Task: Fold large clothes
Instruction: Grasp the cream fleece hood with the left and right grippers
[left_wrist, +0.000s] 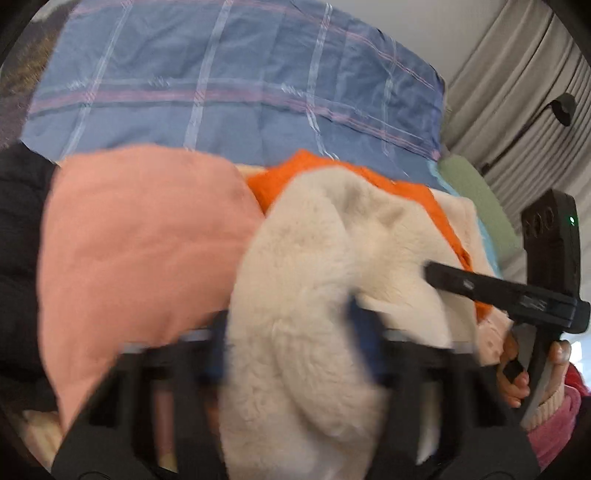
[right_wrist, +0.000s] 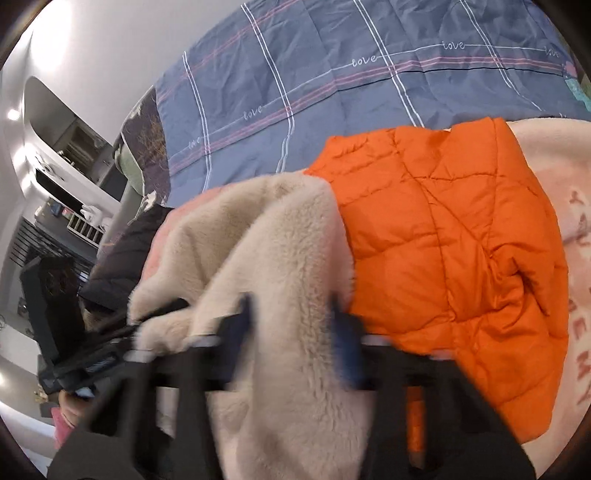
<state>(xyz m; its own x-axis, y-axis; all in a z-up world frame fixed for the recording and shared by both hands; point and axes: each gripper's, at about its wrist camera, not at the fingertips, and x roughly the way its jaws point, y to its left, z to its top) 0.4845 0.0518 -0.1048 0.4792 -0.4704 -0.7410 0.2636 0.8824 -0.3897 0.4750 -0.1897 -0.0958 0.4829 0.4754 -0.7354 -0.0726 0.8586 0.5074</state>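
Cream fleece lifted in both grippers, folding barely begun.

The left hand-held gripper (left_wrist: 291, 343) and the right hand-held gripper (right_wrist: 291, 332) each sit clamped on the bunched fleece (left_wrist: 314, 295), raised over the pile; behind lie a pink garment (left_wrist: 140, 240) and an orange jacket (right_wrist: 443, 240), unfolded, on the bed (right_wrist: 332, 92).

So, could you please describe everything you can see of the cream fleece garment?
The cream fleece garment is thick, plush and off-white, like sherpa pile. It is bunched and draped, not flat, with both claws shut on it: the left claw and the right claw each have fleece running between their fingers. It partly covers the orange quilted jacket and lies against a salmon-pink garment, above the blue plaid bedcover.
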